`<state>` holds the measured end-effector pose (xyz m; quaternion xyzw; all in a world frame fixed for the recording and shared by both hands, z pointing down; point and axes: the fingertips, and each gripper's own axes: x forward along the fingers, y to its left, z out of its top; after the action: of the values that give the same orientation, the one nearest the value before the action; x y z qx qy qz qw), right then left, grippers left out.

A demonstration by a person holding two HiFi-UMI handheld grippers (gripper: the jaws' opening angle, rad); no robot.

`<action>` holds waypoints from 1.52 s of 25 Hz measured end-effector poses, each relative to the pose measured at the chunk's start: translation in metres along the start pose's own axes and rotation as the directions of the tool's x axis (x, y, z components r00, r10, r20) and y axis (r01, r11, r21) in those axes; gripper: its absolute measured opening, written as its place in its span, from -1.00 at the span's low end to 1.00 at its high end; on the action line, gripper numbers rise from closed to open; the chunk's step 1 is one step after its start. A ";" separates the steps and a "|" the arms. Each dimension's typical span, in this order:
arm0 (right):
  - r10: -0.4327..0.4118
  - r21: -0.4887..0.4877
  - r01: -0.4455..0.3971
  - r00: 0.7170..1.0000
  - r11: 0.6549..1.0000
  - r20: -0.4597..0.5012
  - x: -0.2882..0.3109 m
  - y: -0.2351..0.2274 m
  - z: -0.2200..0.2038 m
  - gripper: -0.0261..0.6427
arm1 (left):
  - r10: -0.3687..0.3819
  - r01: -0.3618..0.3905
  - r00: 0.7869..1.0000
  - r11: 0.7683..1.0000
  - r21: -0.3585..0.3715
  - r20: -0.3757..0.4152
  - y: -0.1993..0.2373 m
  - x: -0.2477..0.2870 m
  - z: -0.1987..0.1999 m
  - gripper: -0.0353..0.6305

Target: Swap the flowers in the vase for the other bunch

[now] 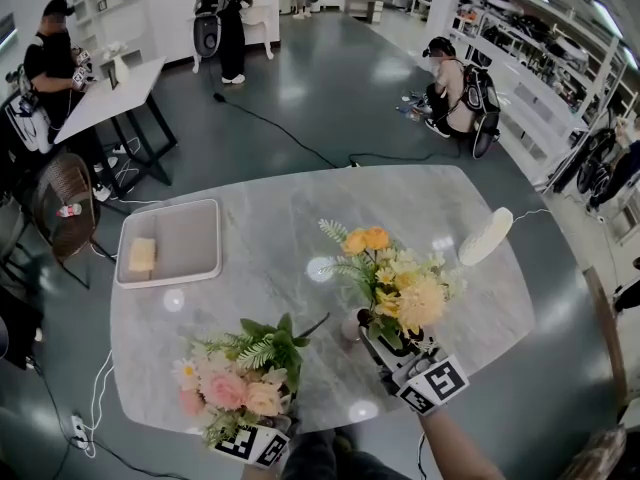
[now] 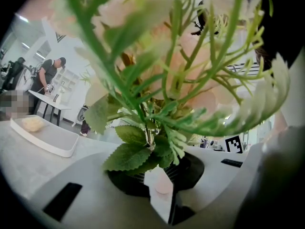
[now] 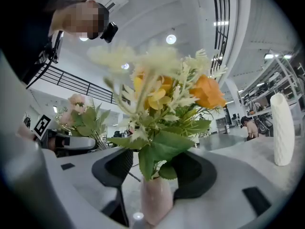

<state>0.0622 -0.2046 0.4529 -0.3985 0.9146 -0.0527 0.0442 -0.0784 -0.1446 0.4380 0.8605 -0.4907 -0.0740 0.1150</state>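
A yellow and orange bunch stands in a small pink vase on the grey marble table. My right gripper is open, and its black pads stand on either side of the vase without pressing on it. In the right gripper view the stems rise from the vase neck between the jaws. At the table's near left edge, my left gripper is shut on the stems of a pink and peach bunch. The pink bunch fills the left gripper view, with its leaves over the pads.
A white tray holding a yellow block sits at the table's left. A white ribbed vase stands at the right, also in the right gripper view. People stand and crouch on the floor beyond, where a cable runs.
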 end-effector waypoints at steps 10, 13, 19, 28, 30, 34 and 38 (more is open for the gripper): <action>-0.028 0.020 0.029 1.000 0.999 -0.013 -0.005 -0.005 -0.005 -0.16 | -0.001 0.001 1.000 1.000 -0.005 -0.004 0.000 -0.002 -0.001 -0.70; -0.036 0.027 0.036 0.999 0.999 -0.015 -0.005 -0.007 -0.007 -0.16 | -0.002 0.002 1.000 1.000 -0.007 -0.003 0.000 -0.003 -0.001 -0.70; -0.048 0.041 0.049 0.999 0.998 -0.023 -0.007 -0.009 -0.009 -0.16 | 0.000 0.000 1.000 1.000 -0.011 -0.001 0.002 -0.005 0.001 -0.70; -0.056 0.047 0.057 0.998 0.997 -0.037 -0.012 -0.010 -0.013 -0.16 | 0.000 0.000 1.000 1.000 -0.011 -0.004 -0.001 -0.005 -0.002 -0.70; -0.057 0.048 0.059 0.998 0.997 -0.041 -0.014 -0.008 -0.015 -0.16 | -0.001 0.001 1.000 1.000 -0.012 -0.006 -0.001 -0.005 -0.003 -0.70; -0.058 0.050 0.061 0.997 0.997 -0.054 -0.021 -0.006 -0.024 -0.16 | -0.005 0.005 1.000 1.000 -0.008 -0.012 -0.005 -0.007 -0.009 -0.70; -0.056 0.051 0.060 0.997 0.997 -0.062 -0.028 -0.002 -0.027 -0.16 | -0.006 0.005 1.000 1.000 -0.007 -0.022 -0.009 -0.010 -0.014 -0.70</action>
<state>0.0794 -0.1841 0.4808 -0.4218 0.9018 -0.0902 0.0257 -0.0728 -0.1300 0.4493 0.8622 -0.4868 -0.0663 0.1232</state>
